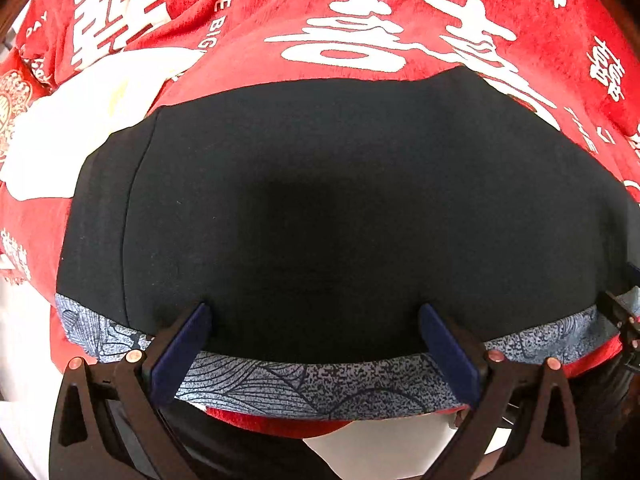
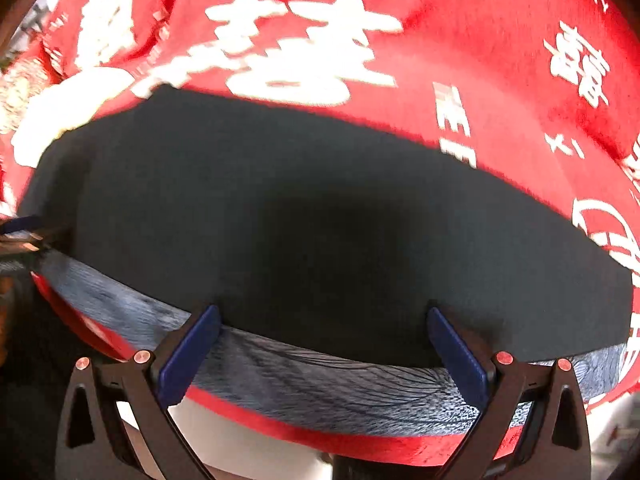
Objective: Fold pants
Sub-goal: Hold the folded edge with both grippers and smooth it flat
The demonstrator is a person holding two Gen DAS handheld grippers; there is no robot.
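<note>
Pants (image 1: 320,200): dark navy, spread flat on a red blanket (image 1: 400,0) printed with white characters. A blue-grey patterned band (image 1: 320,388) runs along the pants' near edge, at the near edge of the blanket.

Left tongs (image 1: 316,336): jaws spread wide, grasping nothing. Both blue pads (image 1: 180,352) sit over the band, tips at the line where band meets dark cloth. Whether the pads touch the fabric cannot be told.

Right tongs (image 2: 324,340): jaws likewise spread wide, nothing between them. Pads (image 2: 456,356) straddle the same band further along the edge. This view is motion-blurred, the print smeared.

The right tongs show at the far right edge of the left view (image 1: 624,320); the left tongs at the far left edge of the right view (image 2: 20,232). Both sit along the same band, well apart.

White surface (image 1: 380,440) shows below the blanket's near edge.
</note>
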